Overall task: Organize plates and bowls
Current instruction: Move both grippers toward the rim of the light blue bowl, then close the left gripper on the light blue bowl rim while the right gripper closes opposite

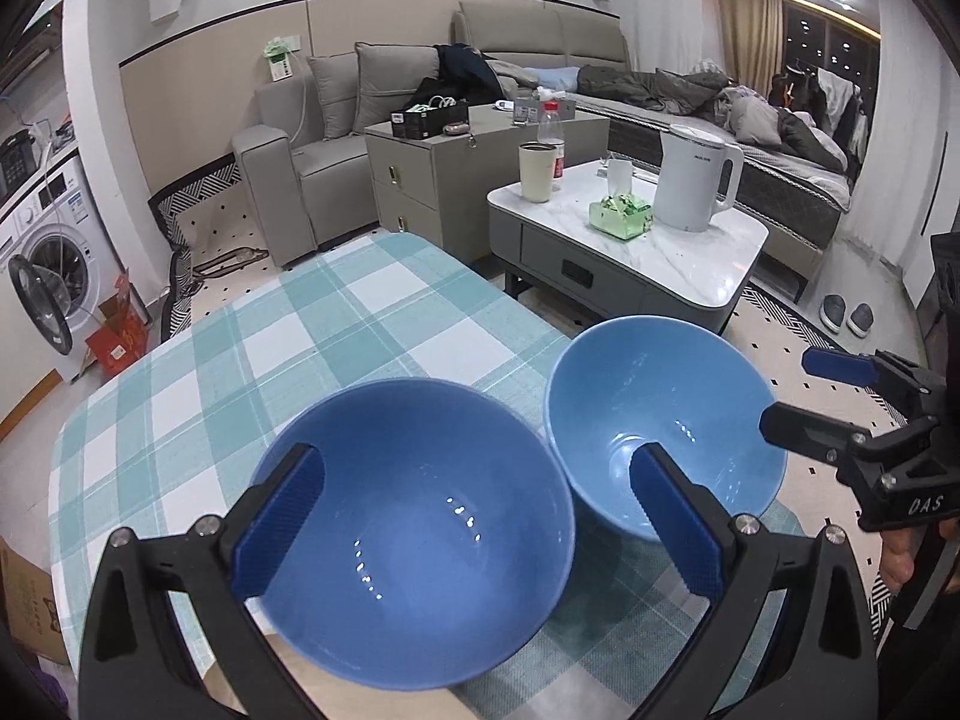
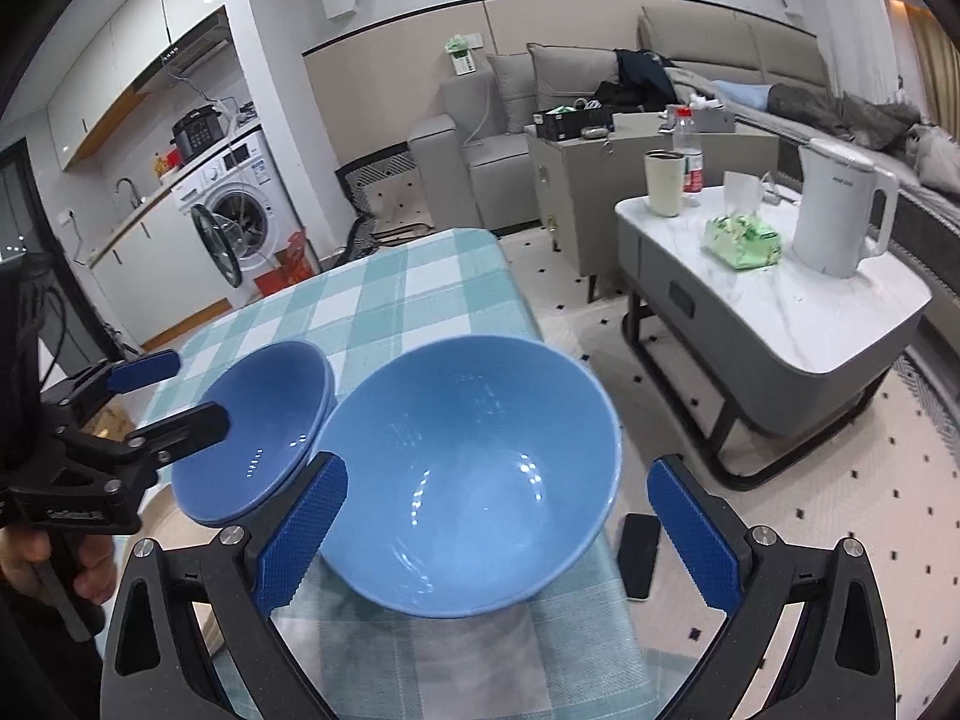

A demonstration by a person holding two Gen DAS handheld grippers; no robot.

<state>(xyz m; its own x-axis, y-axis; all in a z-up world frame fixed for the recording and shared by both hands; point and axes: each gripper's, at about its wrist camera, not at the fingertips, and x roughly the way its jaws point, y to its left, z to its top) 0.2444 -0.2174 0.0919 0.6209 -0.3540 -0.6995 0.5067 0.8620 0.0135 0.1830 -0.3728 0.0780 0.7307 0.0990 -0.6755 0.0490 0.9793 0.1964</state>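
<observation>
Two blue bowls stand side by side on the green checked tablecloth [image 1: 336,324]. The darker bowl [image 1: 414,540] lies below my left gripper [image 1: 474,468], which is open with its pads spread over the bowl's rim. From the right wrist view that bowl [image 2: 264,426] is at the left, with the left gripper [image 2: 198,387] reaching over its near rim. The lighter bowl [image 2: 474,480] fills the space between the fingers of my open right gripper [image 2: 498,474]. The left wrist view shows the lighter bowl [image 1: 660,414] with the right gripper [image 1: 787,390] at its right rim.
A tan round surface [image 2: 162,516] shows under the darker bowl at the table's near edge. To the right stands a marble coffee table [image 1: 690,252] with a white kettle [image 1: 696,177], a cup and a tissue pack. Behind are a sofa and a washing machine [image 2: 240,210]. A black phone [image 2: 639,558] lies low right.
</observation>
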